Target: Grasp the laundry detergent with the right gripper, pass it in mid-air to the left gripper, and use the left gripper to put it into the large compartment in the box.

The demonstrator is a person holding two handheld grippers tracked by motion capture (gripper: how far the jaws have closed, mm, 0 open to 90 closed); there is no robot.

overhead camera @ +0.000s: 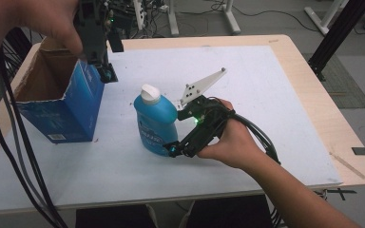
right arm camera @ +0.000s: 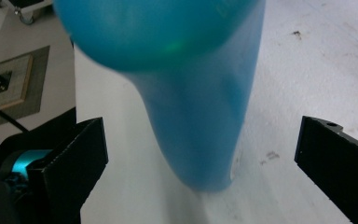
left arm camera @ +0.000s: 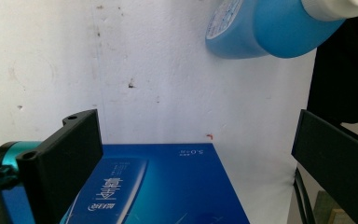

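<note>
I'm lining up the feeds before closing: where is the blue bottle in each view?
High view: the blue bottle stands upright at table centre, right gripper at its base.
Left gripper view: upper right corner, beyond the blue box.
Right gripper view: centre, close and blurred, between open jaws.
Shared landmark: the white table sheet.

The detergent bottle [overhead camera: 155,124] is bright blue with a white cap [overhead camera: 150,92]. The open carton [overhead camera: 62,97] is deep blue outside, brown inside, with pale lettering. The tabletop [overhead camera: 247,85] is white, wood-edged.
</note>
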